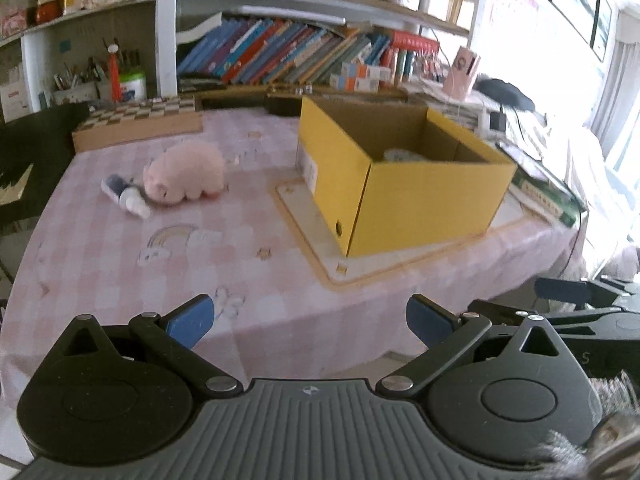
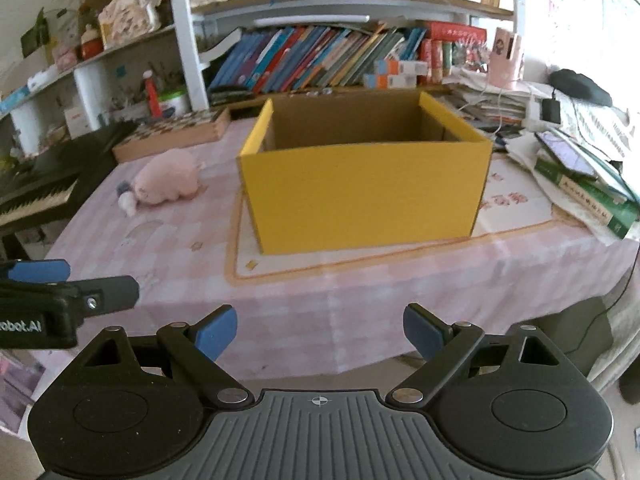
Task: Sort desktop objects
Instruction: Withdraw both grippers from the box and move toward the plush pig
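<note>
1. Yellow box (image 2: 362,192) sits open on a mat on your pink tablecloth (image 2: 320,312)
2. Pink plush (image 1: 186,174) lies left of it, small tube (image 1: 130,198) touching
3. Your left gripper (image 1: 310,322) and right gripper (image 2: 320,330): both wide, empty

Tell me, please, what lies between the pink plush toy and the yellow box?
Only bare pink checked tablecloth separates plush toy and yellow box, shown in both wrist views.

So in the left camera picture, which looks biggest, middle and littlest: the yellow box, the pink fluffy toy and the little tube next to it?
1. Yellow cardboard box, clearly the largest.
2. Pink plush toy.
3. Small tube lying beside the toy, the smallest.
They sit at similar distances, so the order seems safe.
</note>
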The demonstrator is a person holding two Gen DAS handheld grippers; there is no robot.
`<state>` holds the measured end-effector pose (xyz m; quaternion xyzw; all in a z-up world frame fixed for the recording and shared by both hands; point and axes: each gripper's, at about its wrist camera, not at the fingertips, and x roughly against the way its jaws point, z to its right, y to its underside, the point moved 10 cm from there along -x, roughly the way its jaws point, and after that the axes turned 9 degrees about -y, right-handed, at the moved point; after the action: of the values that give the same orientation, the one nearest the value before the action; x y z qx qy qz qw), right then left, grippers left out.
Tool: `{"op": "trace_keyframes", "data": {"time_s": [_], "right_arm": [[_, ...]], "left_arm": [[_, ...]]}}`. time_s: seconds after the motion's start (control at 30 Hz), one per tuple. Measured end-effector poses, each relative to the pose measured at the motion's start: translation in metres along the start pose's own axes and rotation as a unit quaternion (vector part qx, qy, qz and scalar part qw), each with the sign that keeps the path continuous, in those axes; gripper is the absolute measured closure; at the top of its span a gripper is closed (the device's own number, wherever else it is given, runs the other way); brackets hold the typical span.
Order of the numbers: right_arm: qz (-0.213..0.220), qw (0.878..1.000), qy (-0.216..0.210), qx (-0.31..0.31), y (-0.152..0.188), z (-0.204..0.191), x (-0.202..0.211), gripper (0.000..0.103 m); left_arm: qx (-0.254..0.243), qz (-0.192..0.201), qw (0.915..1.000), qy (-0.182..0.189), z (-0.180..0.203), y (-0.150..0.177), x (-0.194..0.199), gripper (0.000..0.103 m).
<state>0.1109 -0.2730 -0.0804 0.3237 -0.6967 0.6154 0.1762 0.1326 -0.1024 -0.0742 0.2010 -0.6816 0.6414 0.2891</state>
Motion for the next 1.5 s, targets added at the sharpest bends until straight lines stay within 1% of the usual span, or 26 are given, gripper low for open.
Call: {"op": "trace_keyframes", "data": {"time_s": [0.1, 0.27, 0.6, 1.13, 1.5], "right_arm": [[-0.009, 1.0, -0.004, 0.001, 0.007, -0.01, -0.002, 0.011], [-0.026, 1.0, -0.015, 0.009, 0.016, -0.03, -0.008, 0.011], [-0.047, 0.997, -0.043, 0.042, 0.021, -0.073, -0.022, 0.011], [-0.04, 0.992, -0.076, 0.097, 0.005, -0.131, -0.036, 0.011], [-0.034, 0.988, -0.089, 0.124, -0.01, -0.145, -0.054, 0.011]], "left_arm": [[-0.006, -0.012, 0.9999, -0.001, -0.007, 0.012, 0.002, 0.0], [-0.008, -0.021, 0.9997, -0.01, -0.022, 0.022, 0.006, 0.0], [0.016, -0.024, 0.999, -0.035, -0.064, 0.033, 0.014, 0.0], [0.062, -0.002, 0.9948, -0.081, -0.127, 0.031, 0.027, 0.0], [0.087, 0.005, 0.9913, -0.099, -0.145, 0.024, 0.018, 0.0]]}}
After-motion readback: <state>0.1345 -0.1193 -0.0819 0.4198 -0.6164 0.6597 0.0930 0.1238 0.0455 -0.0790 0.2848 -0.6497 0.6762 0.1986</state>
